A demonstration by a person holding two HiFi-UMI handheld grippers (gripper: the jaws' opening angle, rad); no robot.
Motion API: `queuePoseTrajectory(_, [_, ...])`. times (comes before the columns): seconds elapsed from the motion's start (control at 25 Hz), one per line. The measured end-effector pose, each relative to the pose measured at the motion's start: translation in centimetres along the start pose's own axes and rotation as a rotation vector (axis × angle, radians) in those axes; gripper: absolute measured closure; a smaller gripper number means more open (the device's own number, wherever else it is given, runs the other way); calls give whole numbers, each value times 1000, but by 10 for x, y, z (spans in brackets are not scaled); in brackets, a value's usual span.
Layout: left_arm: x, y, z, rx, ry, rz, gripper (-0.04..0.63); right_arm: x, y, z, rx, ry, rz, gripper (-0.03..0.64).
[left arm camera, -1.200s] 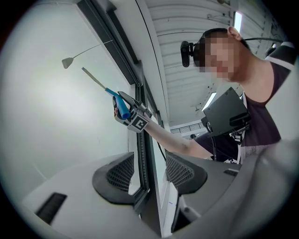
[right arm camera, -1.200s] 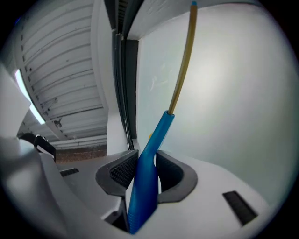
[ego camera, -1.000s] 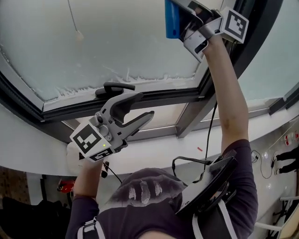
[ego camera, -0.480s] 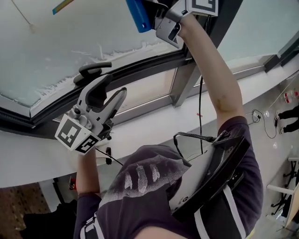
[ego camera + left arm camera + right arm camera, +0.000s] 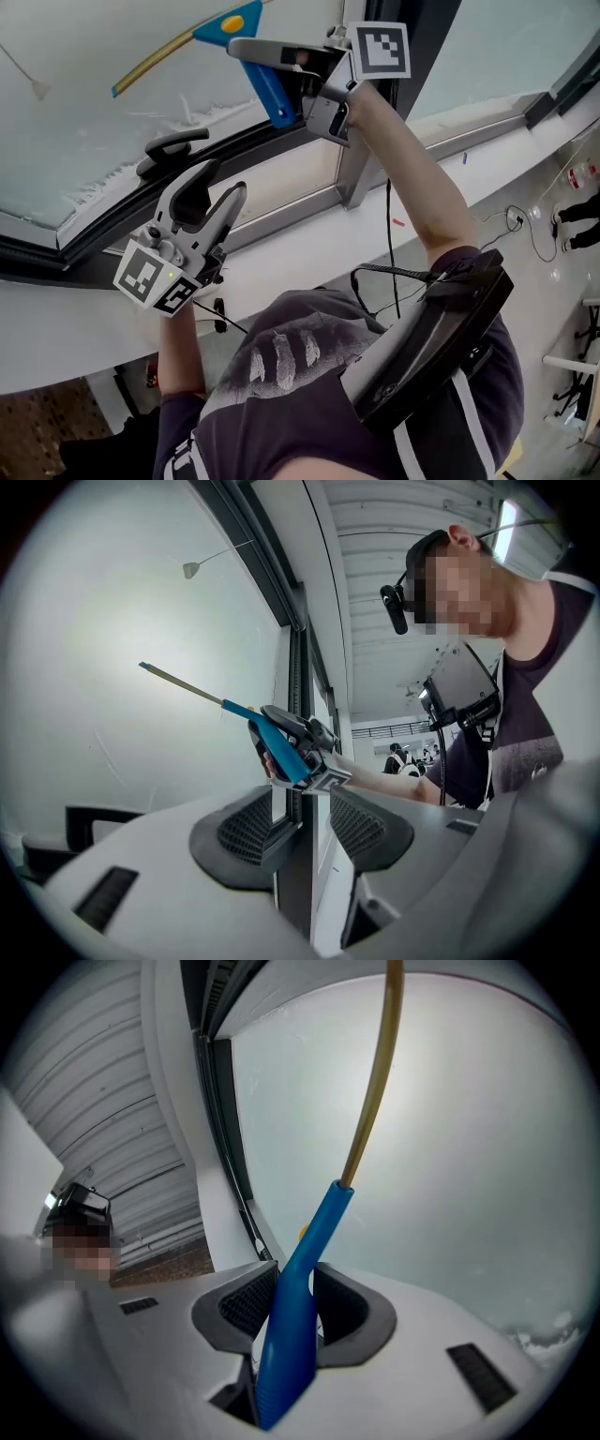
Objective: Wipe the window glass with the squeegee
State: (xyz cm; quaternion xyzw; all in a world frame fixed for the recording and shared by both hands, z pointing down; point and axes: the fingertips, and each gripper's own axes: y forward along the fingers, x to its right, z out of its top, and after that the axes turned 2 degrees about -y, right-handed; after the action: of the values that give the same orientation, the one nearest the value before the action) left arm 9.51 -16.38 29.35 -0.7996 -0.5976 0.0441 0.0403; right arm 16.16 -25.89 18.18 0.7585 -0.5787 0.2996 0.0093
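The squeegee has a blue handle [image 5: 270, 89] and a thin yellow blade [image 5: 155, 64] that lies slanted on the frosted window glass [image 5: 84, 122]. My right gripper [image 5: 272, 70] is raised in front of the pane and shut on the handle; in the right gripper view the blue handle [image 5: 298, 1321] is clamped between the pads and the blade [image 5: 370, 1101] runs up over the glass. My left gripper [image 5: 227, 178] hangs open and empty lower left, just below the black window handle [image 5: 172, 145]. From the left gripper view the squeegee [image 5: 279, 747] shows ahead beyond the open left gripper [image 5: 292, 822].
A dark window frame [image 5: 272, 127] runs under the pane, and a grey mullion [image 5: 361, 159] stands to its right. A white sill [image 5: 281, 272] lies below. A cord pull [image 5: 37, 89] hangs on the glass. Cables trail from the person's backpack [image 5: 431, 337].
The right gripper has come down the pane with the squeegee, so the blade now shows in the head view. The left gripper has sunk a little and stayed empty.
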Motion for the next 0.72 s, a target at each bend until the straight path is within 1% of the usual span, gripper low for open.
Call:
queuePoseTrajectory(0.12, [-2,2,-1,4,-20,-1,465,-9,-12,-17,9,20,26,495])
queuePoseTrajectory(0.2, [-6,-2,-2,9,-32,13,589,-17,-16,-31,7,24,35,495])
queuePoseTrajectory(0.28, [-11,-7,-2,12,-29,35,589,-25,-19,-47,5,24,37,495])
queuePoseTrajectory(0.36, [-17,-10,-2,1,0,60,589,-30,-24,-70,-15,11,16,495])
queuePoseTrajectory(0.48, [-24,-15,-4,-25,36,84,589,-26,-41,-114,-53,9,-66,494])
queuePoseTrajectory(0.64, [-31,-29,-7,-26,19,100,589,-8,-58,-166,-38,84,-177,494])
queuePoseTrajectory(0.72, [-31,-35,-10,-22,8,85,589,3,-64,-186,-11,129,-235,494])
